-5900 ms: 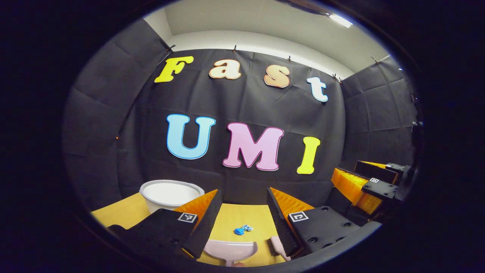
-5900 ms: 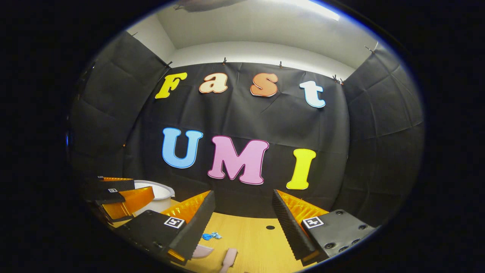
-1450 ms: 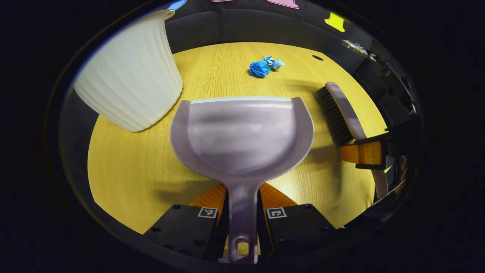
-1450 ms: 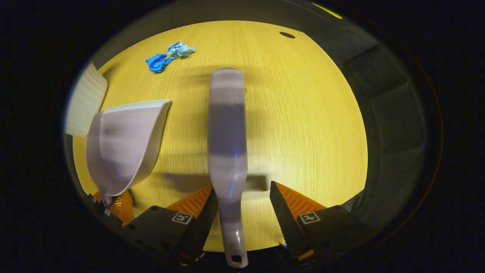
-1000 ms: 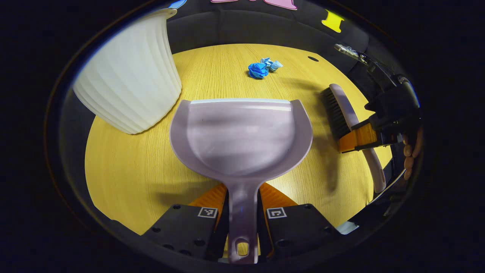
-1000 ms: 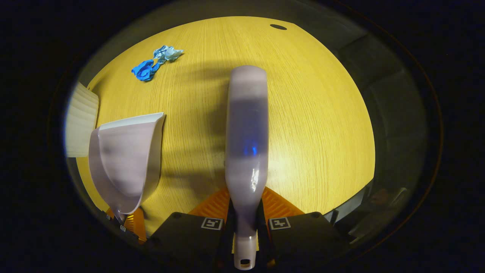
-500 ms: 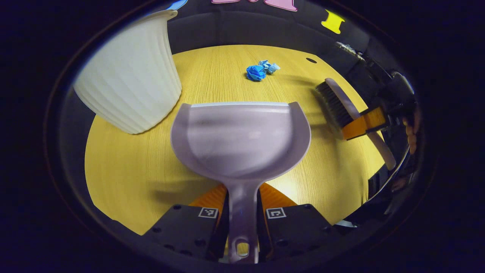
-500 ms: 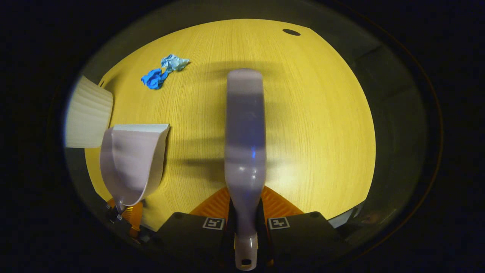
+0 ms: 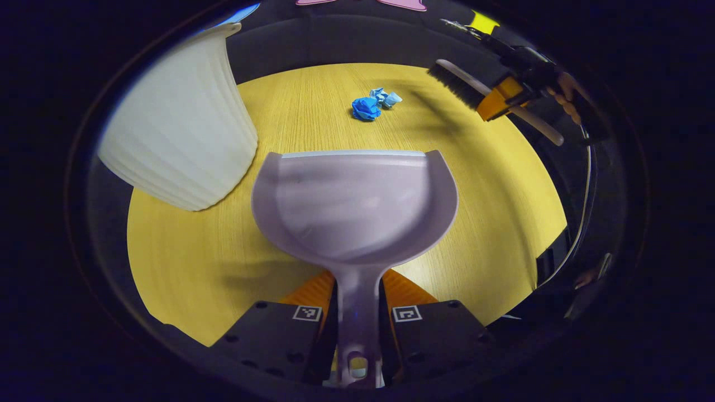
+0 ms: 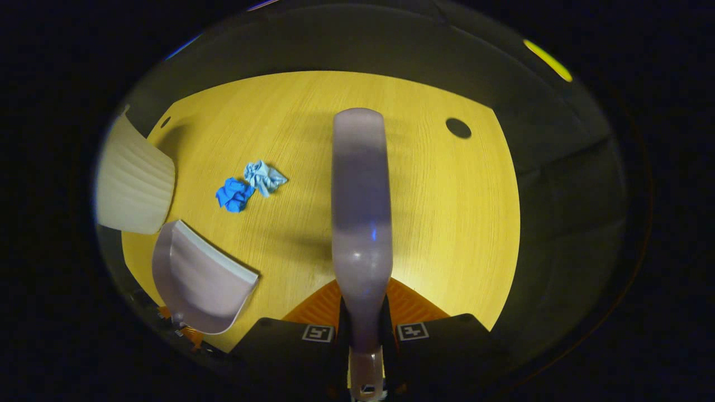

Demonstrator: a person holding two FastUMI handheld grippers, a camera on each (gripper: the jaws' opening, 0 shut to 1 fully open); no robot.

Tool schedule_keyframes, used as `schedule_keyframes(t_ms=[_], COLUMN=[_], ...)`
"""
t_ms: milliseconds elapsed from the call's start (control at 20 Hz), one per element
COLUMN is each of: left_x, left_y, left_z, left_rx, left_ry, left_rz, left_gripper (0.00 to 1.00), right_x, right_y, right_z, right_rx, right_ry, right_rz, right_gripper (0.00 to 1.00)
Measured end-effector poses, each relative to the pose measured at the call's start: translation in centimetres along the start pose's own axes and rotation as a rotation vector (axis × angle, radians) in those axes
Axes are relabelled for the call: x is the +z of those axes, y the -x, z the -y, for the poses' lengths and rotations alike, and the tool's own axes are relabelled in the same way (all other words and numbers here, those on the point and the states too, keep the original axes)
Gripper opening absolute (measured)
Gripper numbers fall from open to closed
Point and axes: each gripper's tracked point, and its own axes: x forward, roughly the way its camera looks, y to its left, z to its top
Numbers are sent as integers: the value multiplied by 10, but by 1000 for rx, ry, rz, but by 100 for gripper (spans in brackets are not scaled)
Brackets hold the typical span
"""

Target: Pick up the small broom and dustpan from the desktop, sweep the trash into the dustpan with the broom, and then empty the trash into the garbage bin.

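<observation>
yellow wood of the desktop (image 9: 184, 268) lies under everything, with black cloth walls behind it.

nearest to us in the left gripper view, our left gripper (image 9: 357, 321) is closed tight on the handle of the dustpan (image 9: 354, 206). both fingers press the thin stem from each side. we hold the pan by its handle so its wide mouth points away from us, toward the trash. the pan looks close to level and low over the wood, but we cannot tell if its front edge touches.

nearest in the right gripper view, our right gripper (image 10: 363, 329) is closed tight on the handle of the broom (image 10: 360, 190). the broom's long back points straight out from the fingers. we hold it at the handle end so the bristles can reach out and push.

a bit farther, to the left of the pan, stands the white garbage bin (image 9: 179, 123), close by for tipping later.

farther still lies the trash (image 9: 371, 105), two small blue crumpled bits touching each other, well ahead of the pan's mouth.

farthest, the broom hangs in the air off to the right of the trash, bristles down. a hand (image 9: 564, 95) holds that gripper up high and tipped.

we think the sweep has not begun yet.
</observation>
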Motion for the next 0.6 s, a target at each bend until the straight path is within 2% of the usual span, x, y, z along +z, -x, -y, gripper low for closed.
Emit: schedule_keyframes(t_ms=[150,250,350,600], left_x=[9,15,18,27], left_y=[1,-3,-2,-11], left_z=[-8,-14,-13,-17], left_rx=[33,61,55,48], left_ry=[-17,-43,-39,-57], left_rz=[-18,-37,-32,-43], left_gripper=[30,30,30,30], right_x=[28,42,57,49], right_y=[-23,-40,-52,-73], right_z=[-6,-19,-33,-67], right_rx=[18,49,85,198], right_ry=[141,180,206,333], right_rz=[-41,-57,-51,-97], right_gripper=[27,27,27,27])
